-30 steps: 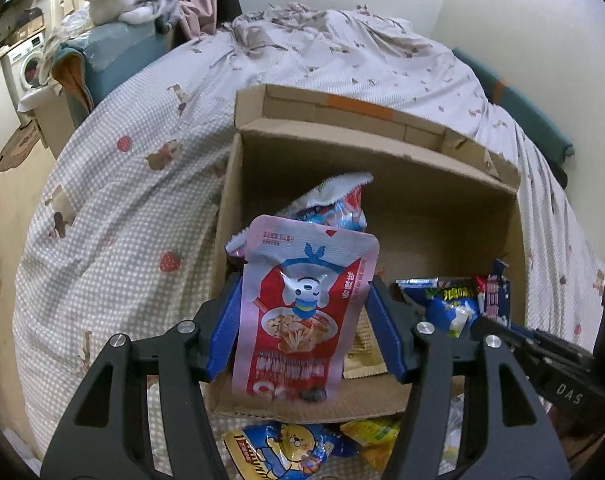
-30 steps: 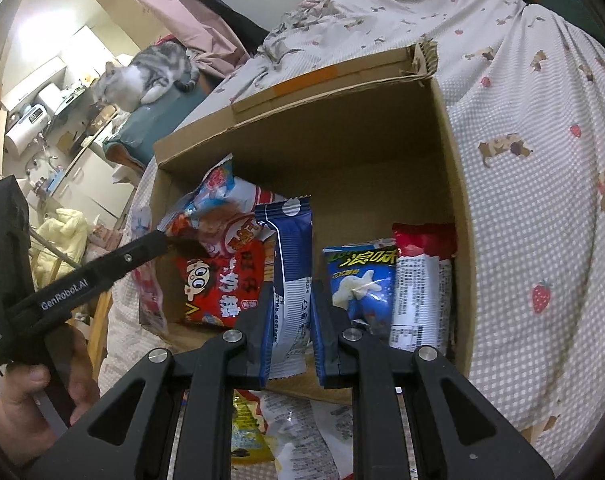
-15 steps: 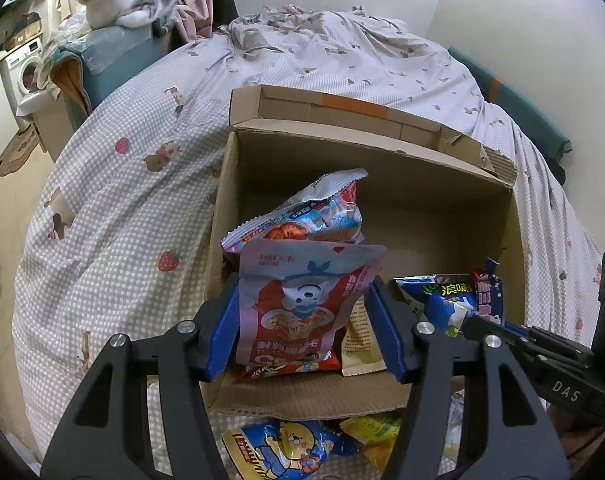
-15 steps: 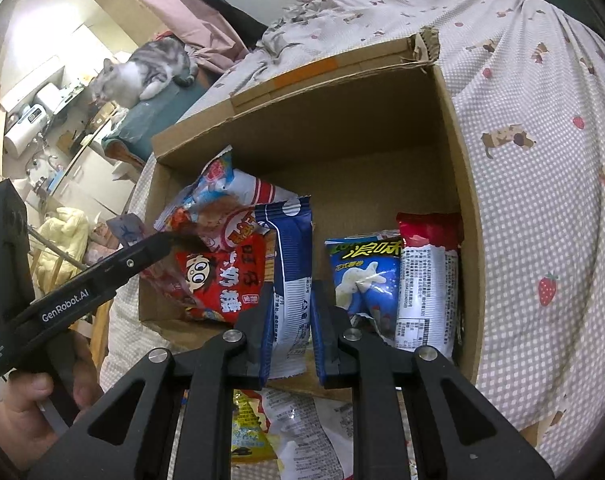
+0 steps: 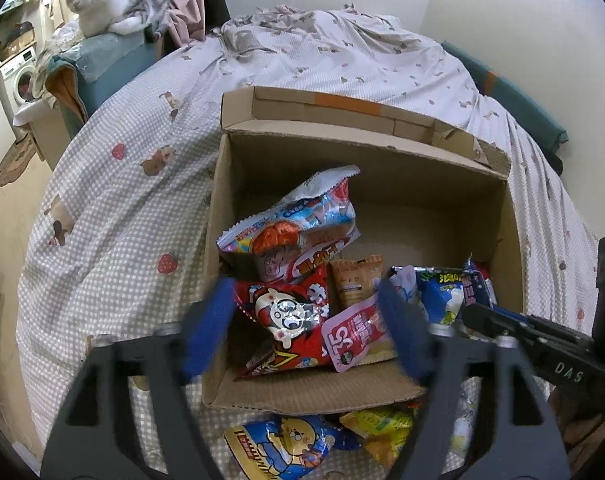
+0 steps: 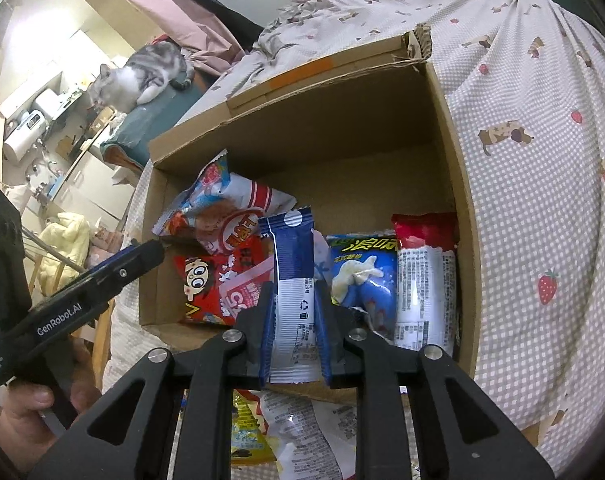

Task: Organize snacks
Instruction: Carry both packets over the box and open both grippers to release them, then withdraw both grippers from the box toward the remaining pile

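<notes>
Our left gripper (image 5: 306, 334) was opening, empty, over one box (image 5: 366, 148) of seven packets, while our right gripper (image 6: 292, 330) was opening around a blue packet (image 6: 292, 276).

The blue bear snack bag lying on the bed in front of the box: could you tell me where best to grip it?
Grip the blue bear snack bag by its flat sealed left edge, coming from above and the near side. It lies flat on the bedspread, and the cardboard box wall blocks the far side.
</notes>
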`<control>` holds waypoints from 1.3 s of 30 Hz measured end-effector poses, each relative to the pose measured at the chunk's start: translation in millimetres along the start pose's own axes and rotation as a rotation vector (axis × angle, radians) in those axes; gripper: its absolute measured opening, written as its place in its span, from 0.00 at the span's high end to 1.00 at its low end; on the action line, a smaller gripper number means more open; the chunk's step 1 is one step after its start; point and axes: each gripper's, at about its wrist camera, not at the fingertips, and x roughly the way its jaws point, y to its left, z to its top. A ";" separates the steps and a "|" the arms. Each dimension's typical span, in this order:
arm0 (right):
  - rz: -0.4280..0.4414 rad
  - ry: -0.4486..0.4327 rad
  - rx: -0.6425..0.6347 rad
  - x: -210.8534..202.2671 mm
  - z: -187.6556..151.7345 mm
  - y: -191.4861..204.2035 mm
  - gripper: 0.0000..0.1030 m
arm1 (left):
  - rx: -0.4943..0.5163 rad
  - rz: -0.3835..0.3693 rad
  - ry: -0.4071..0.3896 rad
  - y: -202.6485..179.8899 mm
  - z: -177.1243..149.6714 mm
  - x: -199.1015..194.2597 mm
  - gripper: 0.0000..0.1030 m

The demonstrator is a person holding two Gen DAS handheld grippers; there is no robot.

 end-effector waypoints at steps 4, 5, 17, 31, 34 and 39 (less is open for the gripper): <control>0.011 -0.005 0.024 -2.7 1.6 -3.9 0.39 | 0.001 0.023 -0.018 -0.2 -1.6 -3.5 0.15; 0.012 -0.011 0.026 -3.6 2.4 -3.6 0.33 | -0.001 0.025 -0.015 0.0 -1.7 -3.2 0.15; 0.000 -0.059 0.038 -27.9 3.0 -1.3 0.31 | 0.001 0.049 -0.036 3.3 -11.3 -22.1 0.15; -0.023 -0.080 0.048 -70.5 -26.8 5.7 0.31 | -0.034 0.070 -0.054 28.4 -35.0 -72.3 0.15; -0.020 -0.080 0.076 -77.0 -35.5 2.3 0.31 | -0.053 0.054 -0.051 34.2 -41.6 -80.8 0.15; -0.033 -0.055 0.102 -81.7 -50.2 -1.2 0.31 | -0.056 0.075 -0.045 41.3 -54.0 -93.5 0.15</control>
